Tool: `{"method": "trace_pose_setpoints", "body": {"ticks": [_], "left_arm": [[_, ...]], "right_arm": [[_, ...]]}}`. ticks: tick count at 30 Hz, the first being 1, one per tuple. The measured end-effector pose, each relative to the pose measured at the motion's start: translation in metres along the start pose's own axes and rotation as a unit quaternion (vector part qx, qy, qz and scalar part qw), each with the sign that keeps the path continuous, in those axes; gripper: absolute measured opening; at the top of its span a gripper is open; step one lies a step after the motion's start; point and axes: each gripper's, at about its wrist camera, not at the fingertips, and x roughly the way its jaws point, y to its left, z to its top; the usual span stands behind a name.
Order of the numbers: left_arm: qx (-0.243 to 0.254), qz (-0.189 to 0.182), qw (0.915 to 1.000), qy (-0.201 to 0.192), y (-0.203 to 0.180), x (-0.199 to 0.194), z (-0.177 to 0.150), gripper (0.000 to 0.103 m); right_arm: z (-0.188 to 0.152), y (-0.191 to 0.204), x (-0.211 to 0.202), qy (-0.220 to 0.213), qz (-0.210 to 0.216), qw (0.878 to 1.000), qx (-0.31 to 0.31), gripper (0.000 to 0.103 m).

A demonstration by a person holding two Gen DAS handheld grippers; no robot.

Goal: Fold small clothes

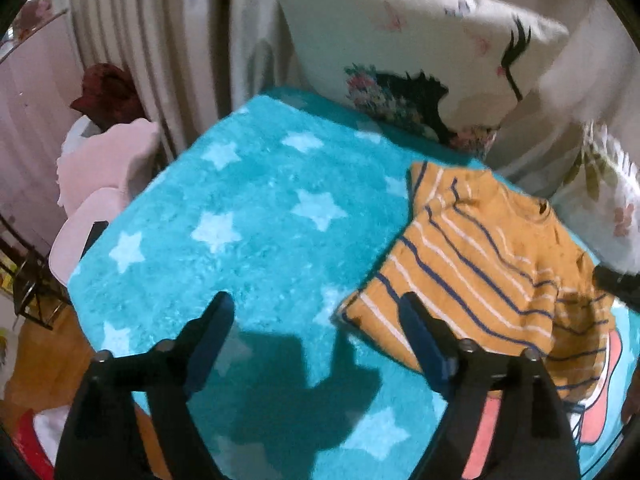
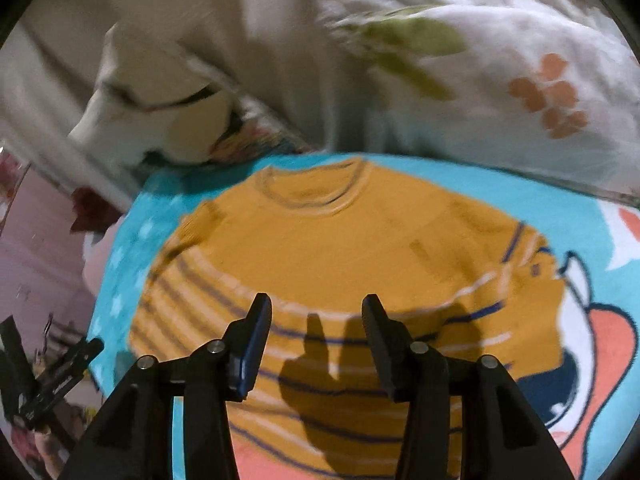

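Mustard yellow, with blue and white stripes: small shirt (image 1: pixel 480 256) lying spread out on the fluffy blue star blanket (image 1: pixel 256 208), neck end toward the pillows. Left gripper (image 1: pixel 316 312) up over the bare blanket just beside the shirt's bottom corner, fingers wide apart, holding nothing. Right gripper (image 2: pixel 316 308) up above the middle of the shirt (image 2: pixel 340 248), fingers apart too, holding nothing. White pillow (image 1: pixel 404 56) with a dark drawing leaning at the far end of the blanket.

No legible txt, labels, nos. anywhere.
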Motion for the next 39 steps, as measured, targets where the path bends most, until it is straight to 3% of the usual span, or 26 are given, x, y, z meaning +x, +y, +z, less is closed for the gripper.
{"method": "trace_pose_setpoints", "body": {"ticks": [2, 7, 11, 16, 18, 22, 26, 33, 36, 37, 39], "left_arm": [[0.000, -0.003, 1.0000, -0.002, 0.003, -0.001, 0.001, 0.085], [-0.003, -0.029, 0.9987, 0.041, 0.015, 0.024, 0.006, 0.085], [0.014, -0.017, 0.9968, 0.076, 0.028, 0.049, 0.010, 0.085], [0.008, -0.018, 0.9962, 0.085, 0.064, 0.063, 0.025, 0.085], [-0.003, -0.029, 0.9953, 0.093, 0.078, 0.068, 0.030, 0.085], [-0.014, -0.035, 0.9941, 0.101, 0.099, 0.076, 0.035, 0.085], [-0.031, -0.043, 0.9923, 0.112, 0.117, 0.084, 0.035, 0.085], [-0.044, -0.057, 0.9889, 0.130, 0.126, 0.099, 0.036, 0.085], [-0.040, -0.064, 0.9884, 0.132, 0.122, 0.098, 0.036, 0.085], [-0.037, -0.064, 0.9887, 0.131, 0.120, 0.097, 0.035, 0.085], [-0.035, -0.062, 0.9890, 0.130, 0.117, 0.096, 0.034, 0.085]], "right_arm": [[-0.004, 0.018, 0.007, 0.016, 0.012, 1.000, -0.015, 0.051], [-0.008, 0.066, 0.029, 0.040, 0.019, 0.998, -0.042, 0.055], [-0.001, 0.110, 0.059, 0.060, 0.009, 0.996, -0.062, 0.057], [0.018, 0.164, 0.122, 0.089, -0.020, 0.995, -0.052, 0.059], [0.024, 0.179, 0.145, 0.096, -0.047, 0.993, -0.044, 0.060], [0.025, 0.206, 0.179, 0.103, -0.136, 0.984, -0.056, 0.072], [0.011, 0.229, 0.205, 0.097, -0.251, 0.956, -0.117, 0.072], [-0.011, 0.258, 0.216, 0.059, -0.337, 0.921, -0.187, 0.056], [-0.011, 0.261, 0.219, 0.061, -0.325, 0.928, -0.174, 0.041], [-0.010, 0.259, 0.217, 0.064, -0.316, 0.931, -0.169, 0.026], [-0.007, 0.252, 0.210, 0.067, -0.302, 0.938, -0.158, 0.023]]}}
